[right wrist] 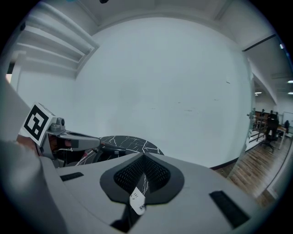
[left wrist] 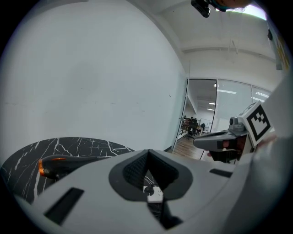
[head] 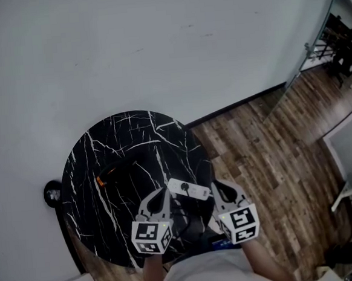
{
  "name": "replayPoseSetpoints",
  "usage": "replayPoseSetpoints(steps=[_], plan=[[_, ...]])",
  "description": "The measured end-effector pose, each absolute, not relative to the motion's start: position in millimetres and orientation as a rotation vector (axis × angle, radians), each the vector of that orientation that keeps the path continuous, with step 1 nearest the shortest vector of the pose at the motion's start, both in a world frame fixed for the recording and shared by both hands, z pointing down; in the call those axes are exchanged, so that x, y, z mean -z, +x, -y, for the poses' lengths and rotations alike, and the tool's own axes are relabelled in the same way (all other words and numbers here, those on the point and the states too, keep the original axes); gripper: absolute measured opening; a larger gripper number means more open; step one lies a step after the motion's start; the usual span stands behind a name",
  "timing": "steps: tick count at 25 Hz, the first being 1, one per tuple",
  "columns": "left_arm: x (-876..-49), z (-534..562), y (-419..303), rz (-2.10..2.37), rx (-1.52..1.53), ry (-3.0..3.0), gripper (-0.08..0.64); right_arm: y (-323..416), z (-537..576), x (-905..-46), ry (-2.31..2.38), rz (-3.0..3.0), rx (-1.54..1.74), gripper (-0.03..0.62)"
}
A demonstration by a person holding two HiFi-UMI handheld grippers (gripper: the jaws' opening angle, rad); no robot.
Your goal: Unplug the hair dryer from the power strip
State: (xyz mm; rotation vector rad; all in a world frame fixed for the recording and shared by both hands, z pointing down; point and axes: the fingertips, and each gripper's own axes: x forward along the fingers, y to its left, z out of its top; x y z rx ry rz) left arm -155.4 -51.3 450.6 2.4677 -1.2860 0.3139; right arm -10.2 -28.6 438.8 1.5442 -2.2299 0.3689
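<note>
Head view, left gripper [head: 162, 194] and right gripper [head: 220, 190] flanking power strip [head: 189, 190], jaws together, hair dryer [head: 114, 171] leftward on marble table [head: 101, 224]

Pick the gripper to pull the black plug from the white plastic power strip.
Left, likely. The left gripper, shut and empty, lines up with the black plug in the white plastic power strip; the right gripper faces only the strip's bare end.

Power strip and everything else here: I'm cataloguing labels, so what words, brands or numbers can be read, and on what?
None legible.
White plastic power strip: tiny dark marks, too small to read.
Black-and-white marker cubes: square patterns only, no words.
</note>
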Motion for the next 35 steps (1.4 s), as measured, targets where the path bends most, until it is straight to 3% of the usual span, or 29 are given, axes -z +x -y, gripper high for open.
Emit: replayPoseSetpoints(steps=[17, 35], plan=[[-460.3, 56.5, -143.8, 1.148, -0.195, 2.435, 0.002, -12.1, 35.9, -466.8, 1.489, 2.262, -0.477, -0.002], [-509.1, 74.8, -132.1, 1.059, -0.326, 2.379, 0.002, -12.5, 49.6, -496.8, 1.354, 2.256, -0.477, -0.002]])
